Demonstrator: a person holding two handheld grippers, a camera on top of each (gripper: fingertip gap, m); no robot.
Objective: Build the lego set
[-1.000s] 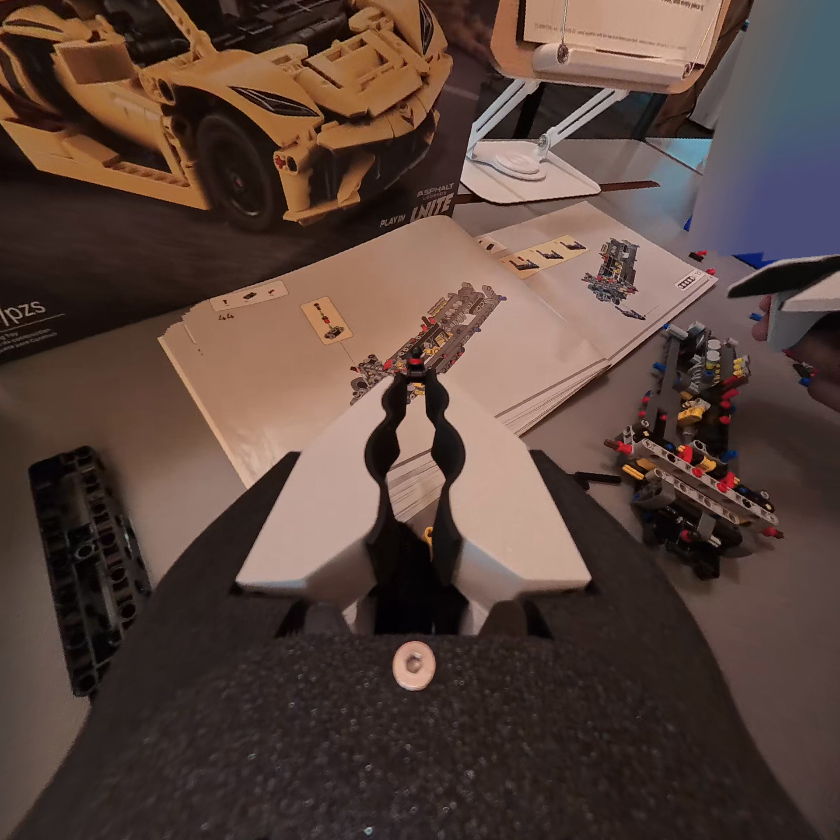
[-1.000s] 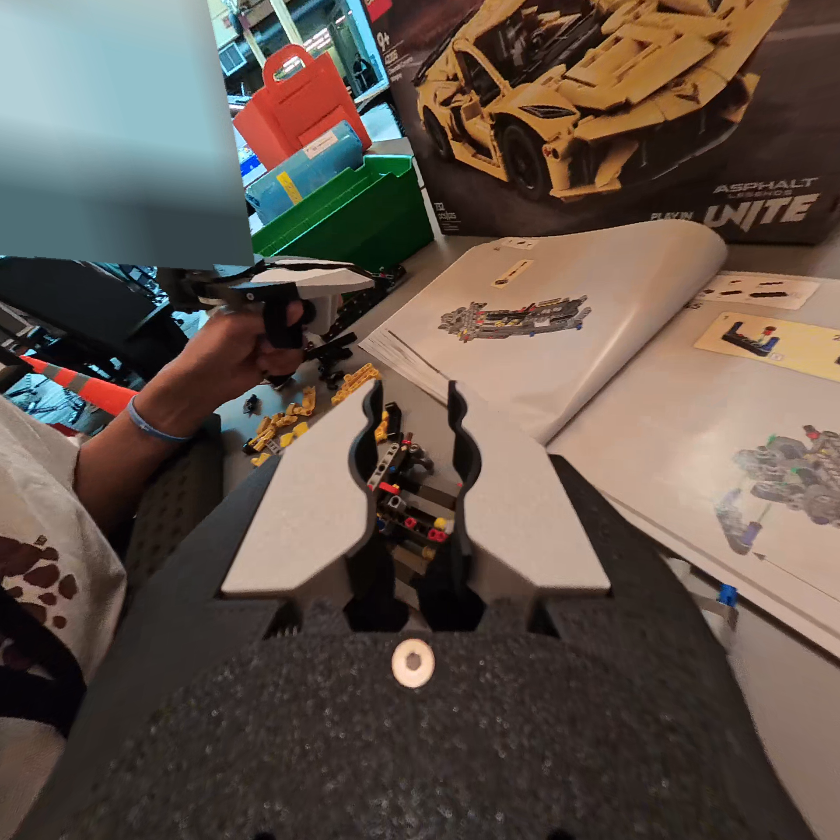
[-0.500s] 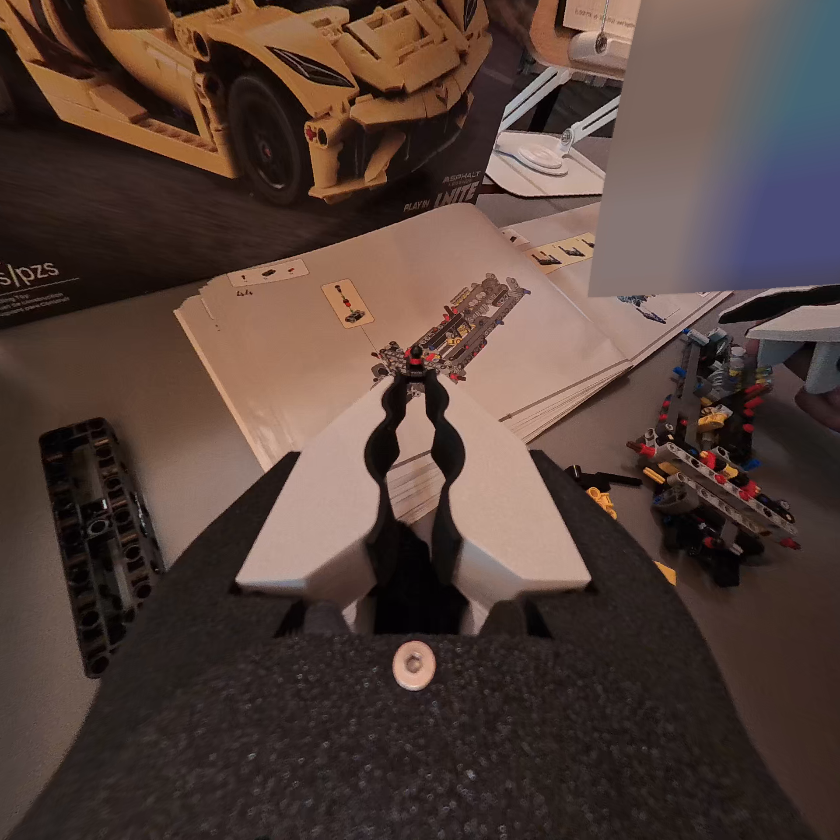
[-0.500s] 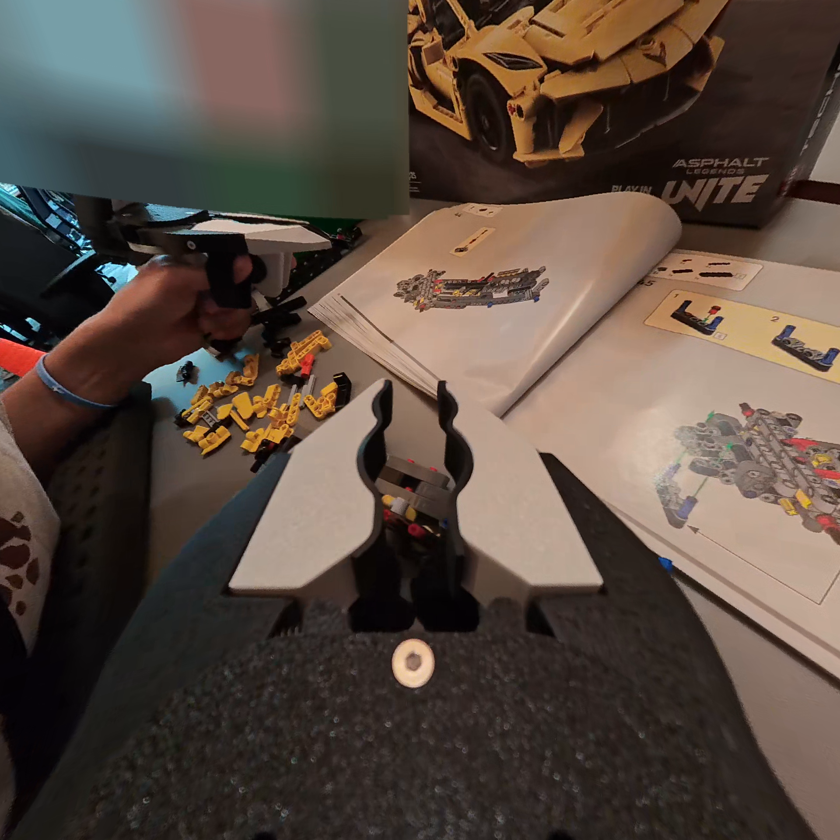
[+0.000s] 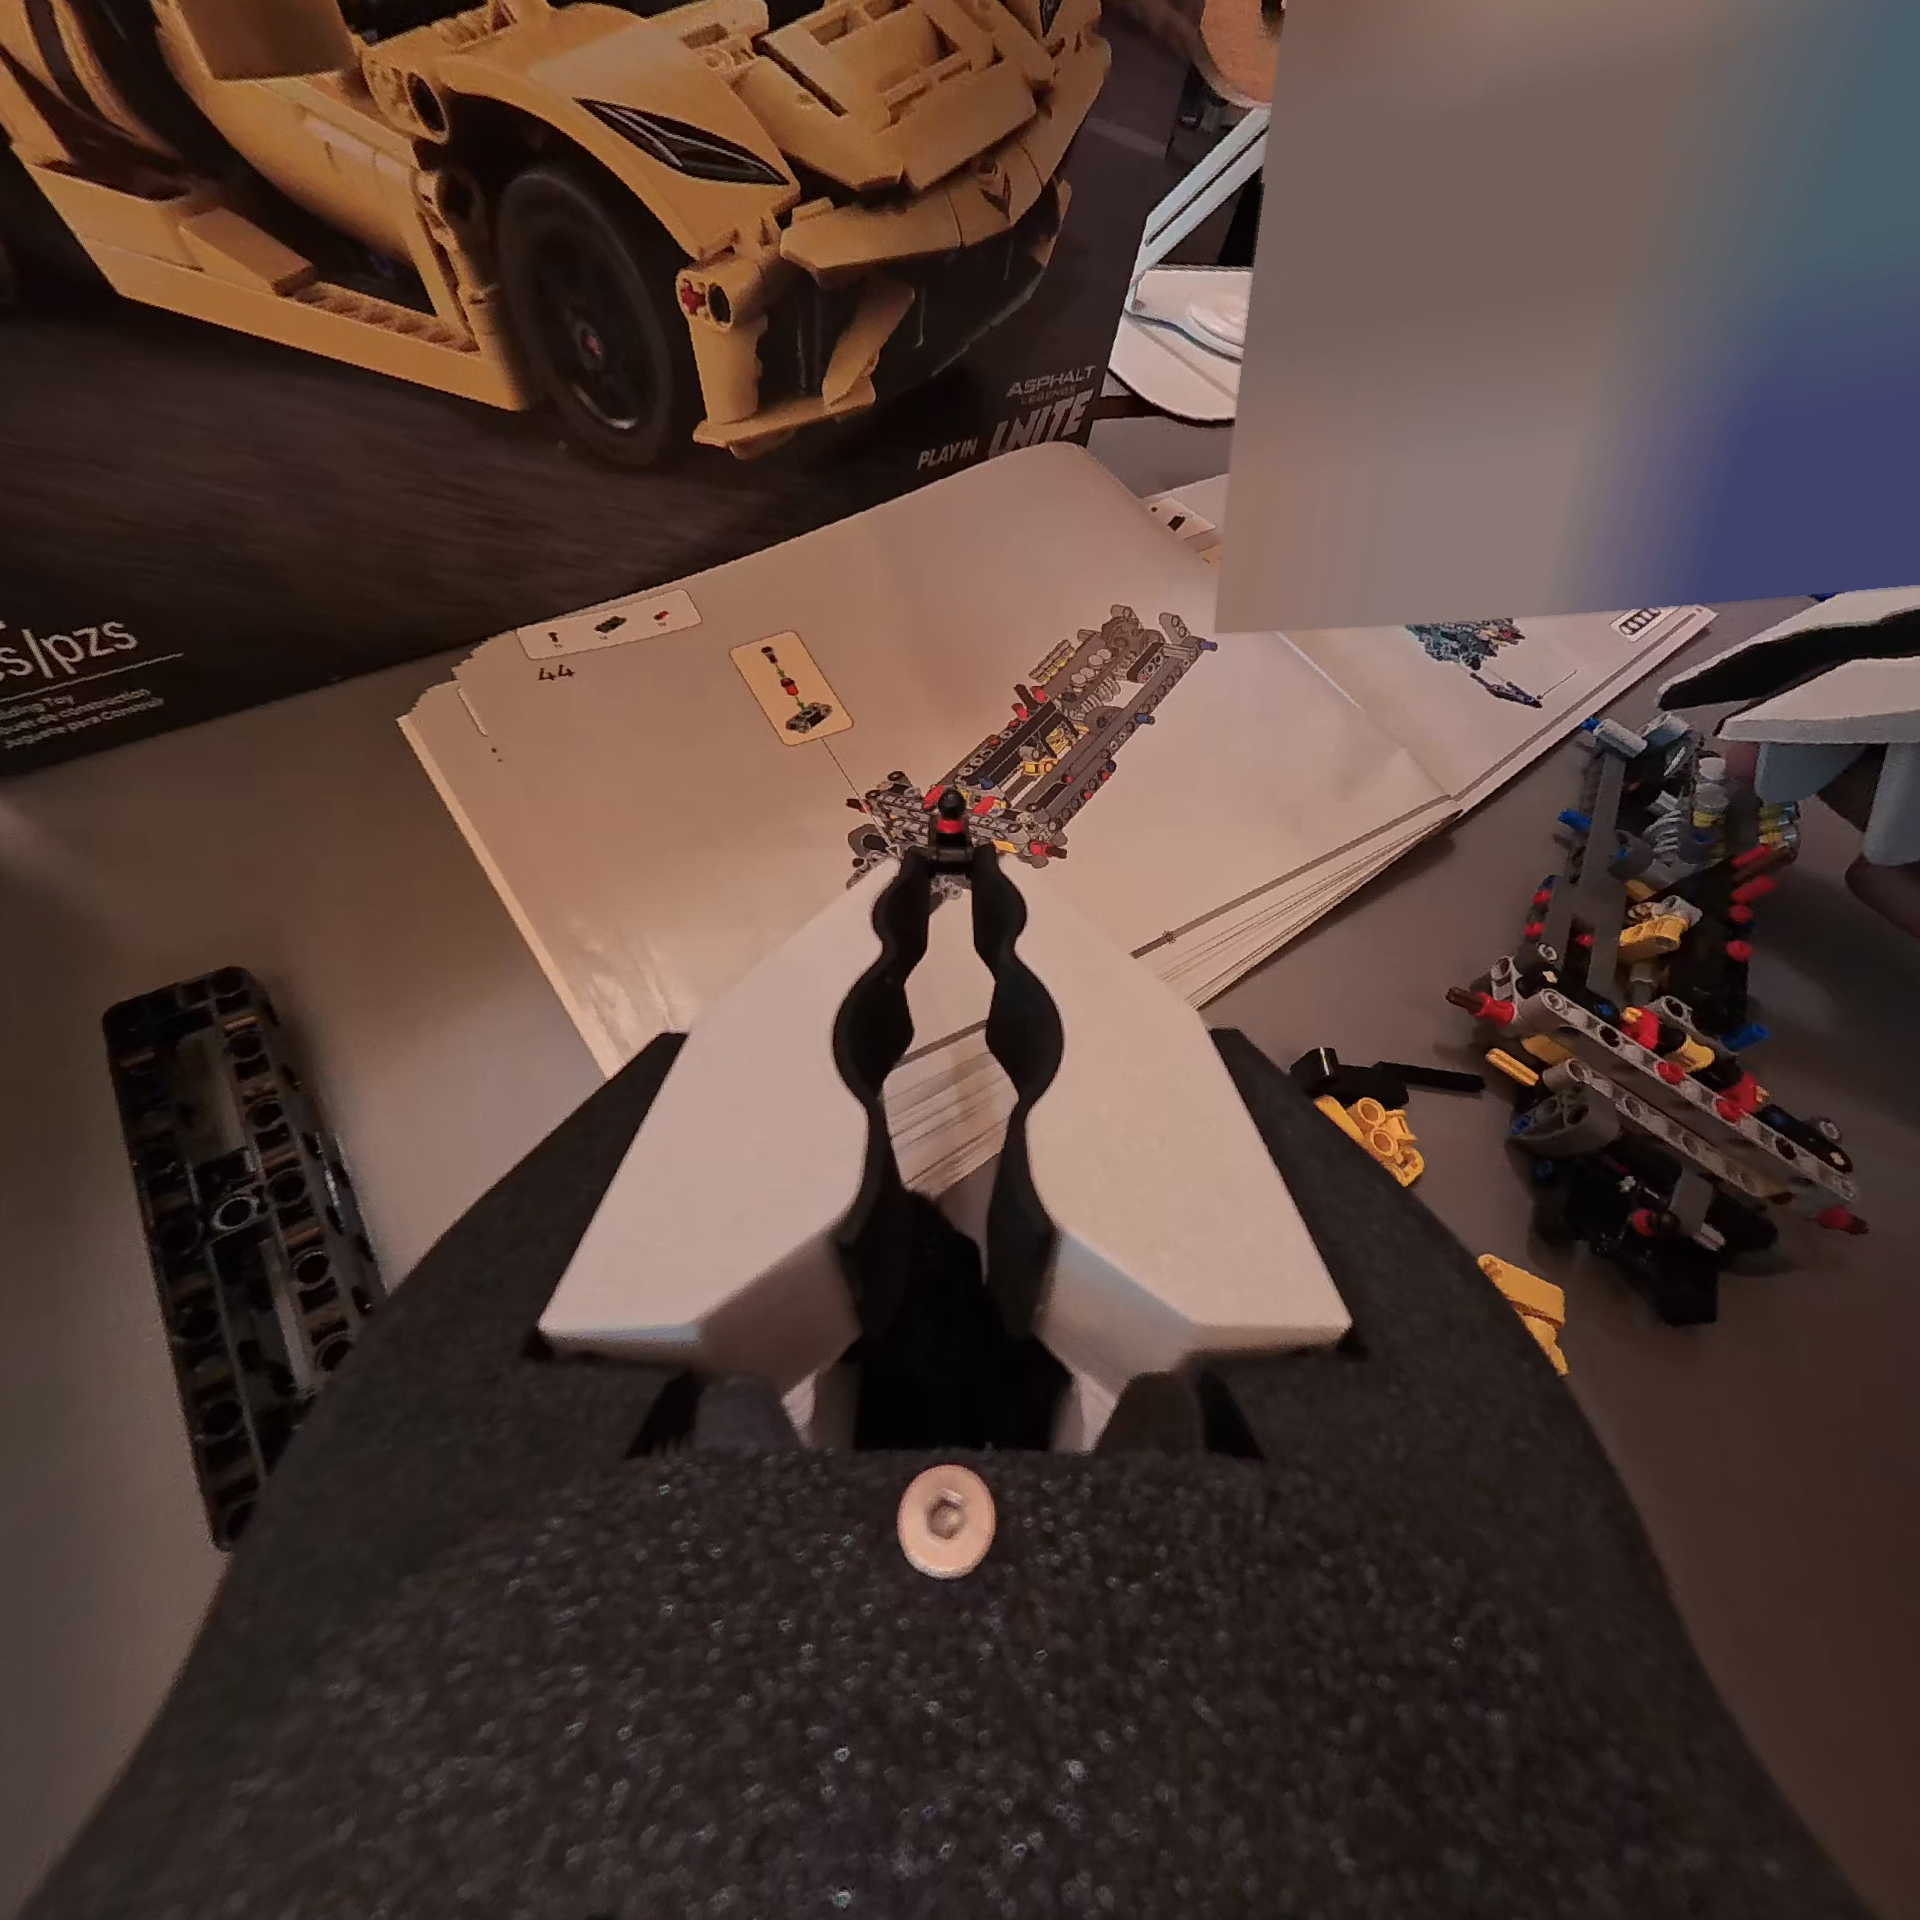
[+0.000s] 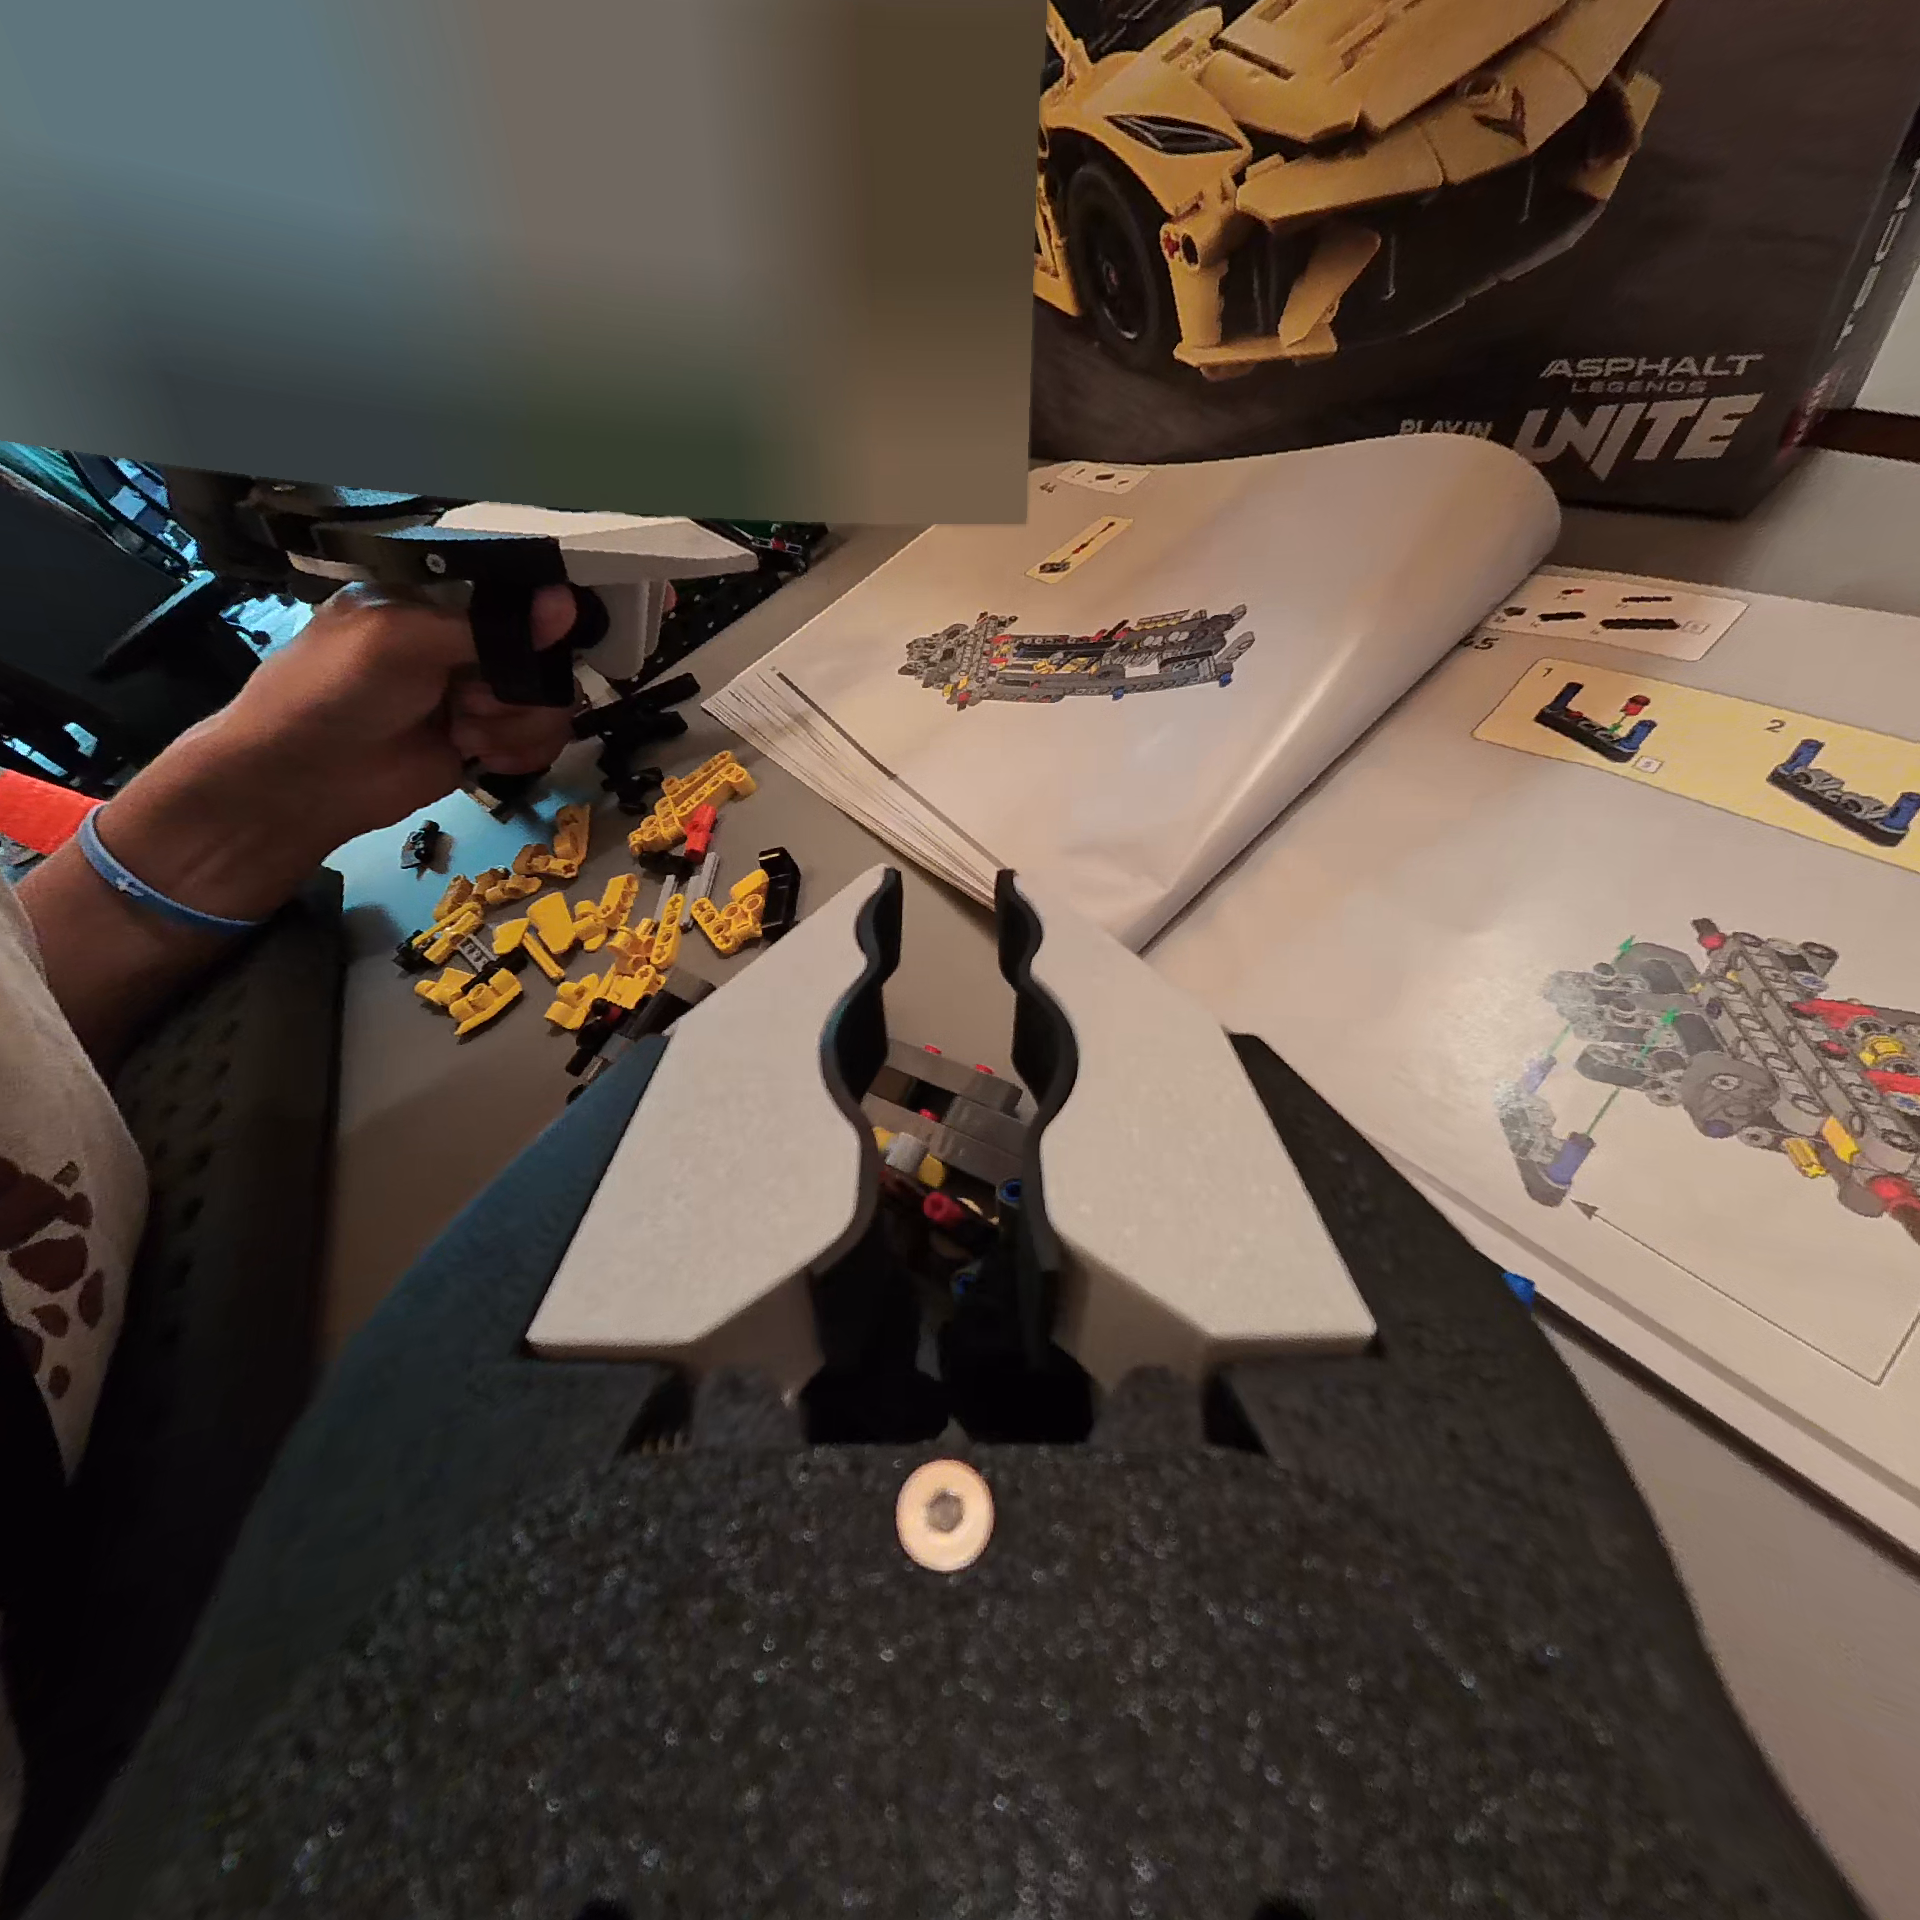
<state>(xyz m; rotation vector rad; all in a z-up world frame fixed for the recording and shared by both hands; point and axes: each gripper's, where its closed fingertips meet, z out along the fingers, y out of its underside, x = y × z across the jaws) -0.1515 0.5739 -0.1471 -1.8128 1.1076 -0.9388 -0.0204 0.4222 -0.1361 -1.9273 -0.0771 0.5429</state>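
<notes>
Left claw (image 5: 948,868) pinched on small black-red pin piece (image 5: 948,821), frame centre, over open manual (image 5: 935,748). Right claw (image 6: 945,894) parted, empty, above chassis assembly (image 6: 951,1132). Same chassis (image 5: 1662,1049) right on desk (image 5: 312,852).

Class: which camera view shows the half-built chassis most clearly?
The left wrist view: the half-built chassis lies on the table right of the instruction booklet, seen nearly whole. In the right wrist view only a slice of it shows between the right gripper fingers.
</notes>
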